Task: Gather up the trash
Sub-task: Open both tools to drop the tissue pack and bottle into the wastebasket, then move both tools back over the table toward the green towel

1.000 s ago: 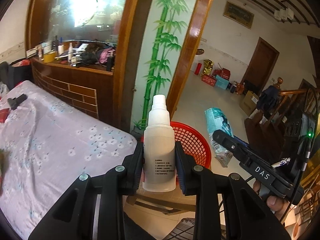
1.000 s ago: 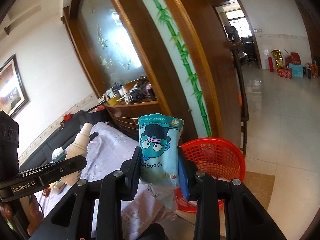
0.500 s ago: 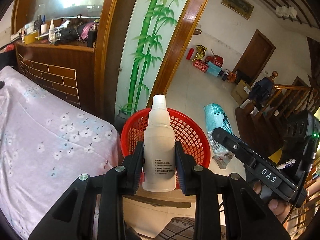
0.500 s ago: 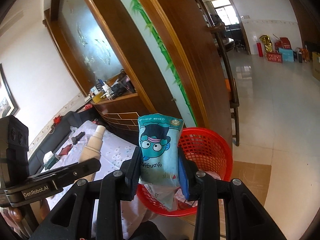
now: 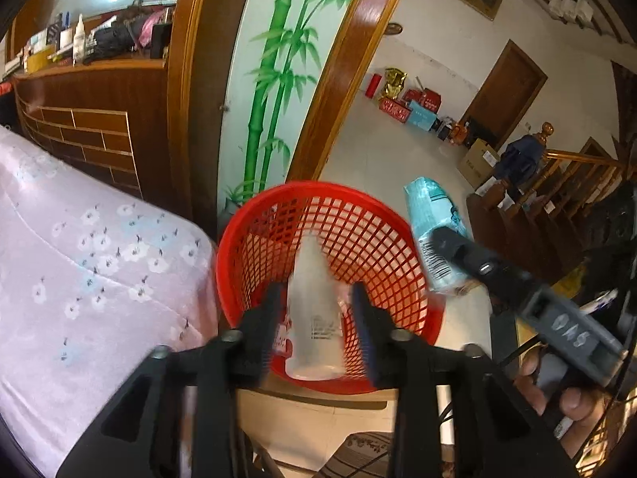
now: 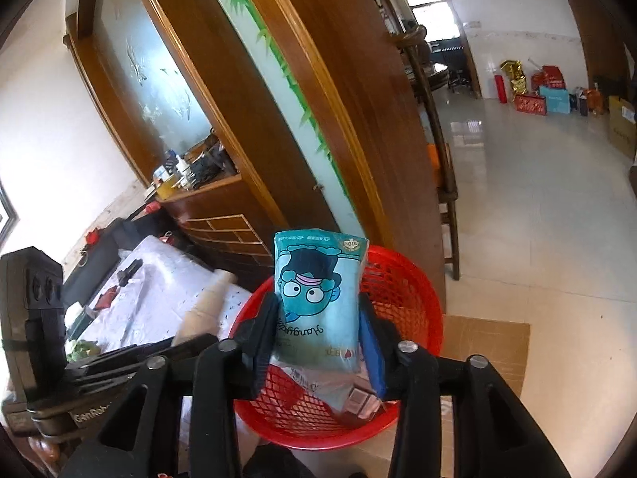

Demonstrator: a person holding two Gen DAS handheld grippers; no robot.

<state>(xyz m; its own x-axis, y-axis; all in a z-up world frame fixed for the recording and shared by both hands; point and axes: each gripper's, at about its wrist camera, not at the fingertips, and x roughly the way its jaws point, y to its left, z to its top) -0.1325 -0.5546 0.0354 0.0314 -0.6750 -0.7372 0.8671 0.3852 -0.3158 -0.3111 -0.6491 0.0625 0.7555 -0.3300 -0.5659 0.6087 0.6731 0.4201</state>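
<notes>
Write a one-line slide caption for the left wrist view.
Left claw over round red plastic mesh basket, white plastic bottle between its parted fingers.

Red basket (image 5: 382, 215): moulded plastic lattice, slightly glossy. White bottle (image 5: 314, 310): translucent plastic, smooth, with a printed label. Teal packet (image 6: 318, 298): thin printed plastic film, glossy, lightly creased. Left tool (image 5: 314, 314) and right tool (image 6: 318, 330): matt black plastic bodies with bright metal screw heads. Desk cover (image 5: 79, 263): soft floral cloth, matt. Floor (image 6: 537, 207): polished tile, reflective. Partition frame (image 5: 187, 79): varnished wood, glossy.
</notes>
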